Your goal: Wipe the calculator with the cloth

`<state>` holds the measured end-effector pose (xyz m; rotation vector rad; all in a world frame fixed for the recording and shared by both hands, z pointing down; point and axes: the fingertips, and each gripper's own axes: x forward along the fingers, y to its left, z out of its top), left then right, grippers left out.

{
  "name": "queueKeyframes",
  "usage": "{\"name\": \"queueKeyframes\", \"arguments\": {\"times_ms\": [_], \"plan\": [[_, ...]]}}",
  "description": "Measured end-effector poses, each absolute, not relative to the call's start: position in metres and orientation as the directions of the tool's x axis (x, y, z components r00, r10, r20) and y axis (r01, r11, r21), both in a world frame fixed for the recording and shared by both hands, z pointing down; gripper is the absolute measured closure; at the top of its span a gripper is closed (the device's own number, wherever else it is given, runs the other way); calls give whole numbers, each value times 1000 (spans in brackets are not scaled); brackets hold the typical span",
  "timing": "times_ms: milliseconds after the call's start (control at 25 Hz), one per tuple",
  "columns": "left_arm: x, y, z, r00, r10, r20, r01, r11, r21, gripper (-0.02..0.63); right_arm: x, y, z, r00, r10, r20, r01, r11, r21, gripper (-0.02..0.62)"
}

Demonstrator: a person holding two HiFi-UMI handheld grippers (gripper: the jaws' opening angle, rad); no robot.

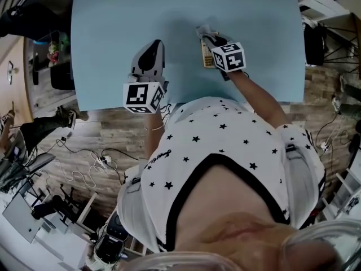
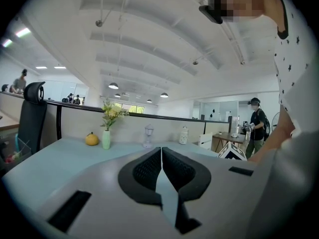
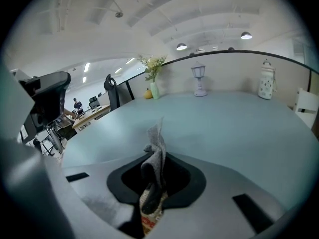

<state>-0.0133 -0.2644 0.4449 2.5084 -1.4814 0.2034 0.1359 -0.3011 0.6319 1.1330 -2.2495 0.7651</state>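
Observation:
On the light blue table (image 1: pixel 113 33), my right gripper (image 1: pixel 210 37) is shut on a grey cloth (image 1: pixel 204 30). In the right gripper view the cloth (image 3: pixel 157 151) stands crumpled between the jaws and pokes up past them. The calculator (image 1: pixel 207 56), tan with small keys, lies on the table directly under that gripper; only a strip of it (image 3: pixel 148 219) shows below the jaws. My left gripper (image 1: pixel 155 44) rests to the left of it, apart from the calculator, jaws shut with nothing held (image 2: pixel 161 153).
A vase of flowers (image 2: pixel 106 133), an orange gourd (image 2: pixel 91 139), a lantern (image 3: pixel 200 81) and a white jar (image 3: pixel 265 83) line the table's far edge by a partition. A black chair (image 2: pixel 31 113) stands at the left; cables lie on the floor (image 1: pixel 90 165).

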Motion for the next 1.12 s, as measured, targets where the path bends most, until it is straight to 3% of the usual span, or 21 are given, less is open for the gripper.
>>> {"name": "queueKeyframes", "arguments": {"times_ms": [600,920,1120], "plan": [[9,-263,439,535,-812,233,-844,-527,103,575,196,-301,635,-427,-620,659,-903,332,-273,551],[4,-259,438,524,-820,229,-851,-516,100,575,190,-300,629,-442,-635,634,-897,321,-304,551],[-1,-256,439,515,-826,230,-857,-505,104,575,153,-288,618,-525,-602,602,-850,405,-336,551]]}}
